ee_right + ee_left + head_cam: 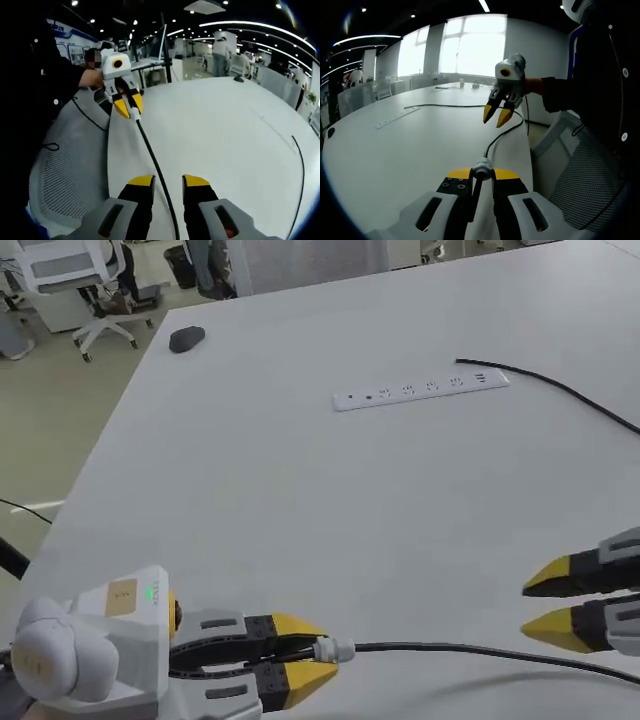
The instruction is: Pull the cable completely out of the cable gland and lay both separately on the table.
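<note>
While the left gripper [312, 658] clenched the stiff cable gland [336, 649], the right gripper [535, 607] gaped near the limp cable [450, 647] (best pinched between its 2 jaws).

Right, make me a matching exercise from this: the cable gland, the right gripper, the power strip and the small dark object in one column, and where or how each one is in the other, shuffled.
Column one
1. cable gland
2. right gripper
3. power strip
4. small dark object

Column two
A. open, jaws apart
B. far left of the table, near its edge
C. clamped in the left gripper
D. far middle of the table, with a black cord leading off to the right

Pairs: 1-C, 2-A, 3-D, 4-B
</note>
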Demonstrator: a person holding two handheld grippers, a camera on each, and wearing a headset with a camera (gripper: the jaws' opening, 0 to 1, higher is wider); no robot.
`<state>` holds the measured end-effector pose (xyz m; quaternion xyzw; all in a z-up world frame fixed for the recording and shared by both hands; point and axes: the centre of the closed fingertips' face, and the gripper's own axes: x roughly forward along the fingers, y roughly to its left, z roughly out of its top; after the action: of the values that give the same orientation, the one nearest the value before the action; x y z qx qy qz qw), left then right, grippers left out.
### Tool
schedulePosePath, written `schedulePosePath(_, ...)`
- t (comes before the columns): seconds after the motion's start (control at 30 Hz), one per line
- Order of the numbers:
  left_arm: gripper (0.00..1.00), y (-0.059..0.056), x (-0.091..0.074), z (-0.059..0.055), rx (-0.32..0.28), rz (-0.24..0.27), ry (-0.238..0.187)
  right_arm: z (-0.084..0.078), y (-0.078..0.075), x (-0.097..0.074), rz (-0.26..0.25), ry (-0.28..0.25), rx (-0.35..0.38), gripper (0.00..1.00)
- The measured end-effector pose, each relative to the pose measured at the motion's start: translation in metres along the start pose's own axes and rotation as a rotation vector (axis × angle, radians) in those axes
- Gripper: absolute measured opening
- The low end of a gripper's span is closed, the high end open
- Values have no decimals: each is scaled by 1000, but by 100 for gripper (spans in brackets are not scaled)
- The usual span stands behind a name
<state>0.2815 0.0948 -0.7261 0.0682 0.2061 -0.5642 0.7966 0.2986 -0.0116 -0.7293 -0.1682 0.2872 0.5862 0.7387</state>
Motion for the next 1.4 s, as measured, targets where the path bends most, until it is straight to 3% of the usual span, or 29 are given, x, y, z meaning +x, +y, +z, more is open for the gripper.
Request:
schedulePosePath(0.17,15,-4,-1,0,5,-1,-1,27,34,44,144,-2,-114,20)
schedulePosePath(0.37,15,-7,-3,2,12,-4,-6,41,44,73,189,18,-196,16)
schedulePosePath(0.5,15,-6,-4,3,17,-3,-17,46,51,80,223,24,-235,13)
schedulePosePath(0.6,15,-5,-7,1,13,2,-18,47,51,83,220,29,-281,0)
schedulePosePath(0.93,15,-3,-22,-5,18,18,-15,47,54,87,215,70,-309,0)
schedulePosePath(1.17,15,6,-54,-13,8,86,-27,44,49,84,182,106,-320,0)
schedulePosePath(1.4,15,7,-86,-33,-23,170,-43,46,52,89,183,137,-335,0)
